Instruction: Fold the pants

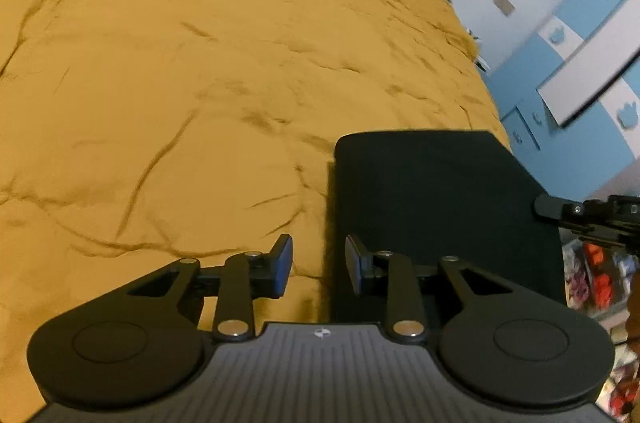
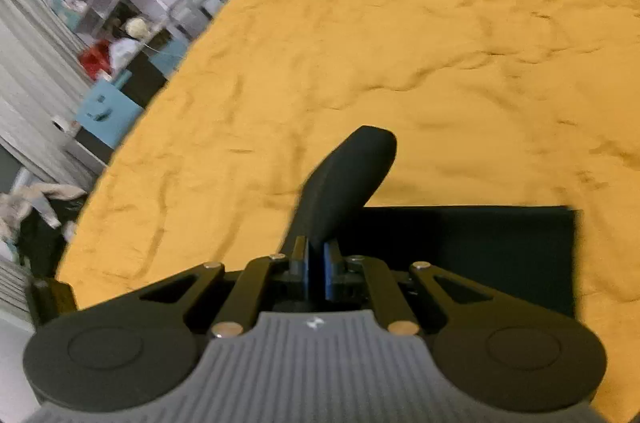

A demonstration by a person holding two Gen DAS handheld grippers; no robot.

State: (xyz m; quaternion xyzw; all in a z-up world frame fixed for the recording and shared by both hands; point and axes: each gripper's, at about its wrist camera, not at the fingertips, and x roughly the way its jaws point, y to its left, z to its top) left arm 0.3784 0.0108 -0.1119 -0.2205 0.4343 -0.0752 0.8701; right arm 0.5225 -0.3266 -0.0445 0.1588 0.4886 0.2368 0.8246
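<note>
Pants (image 1: 440, 207), dark, folded into neat rectangle on mustard bedspread (image 1: 180, 63), just ahead and right of left gripper (image 1: 319, 265). Left gripper empty, jaws apart at medium width, straddling pants' near-left edge. Right gripper (image 2: 317, 267) clamped on raised fold of pants fabric, lifted ahead of fingers. Risks: one-sided pull likely skews stack; thin pinch may slip; soft bedspread could snag and drag lower layer.

Wrinkled mustard bedspread (image 1: 200, 63); blue-white cabinets (image 1: 580, 63); cluttered shelving (image 2: 116, 19).
</note>
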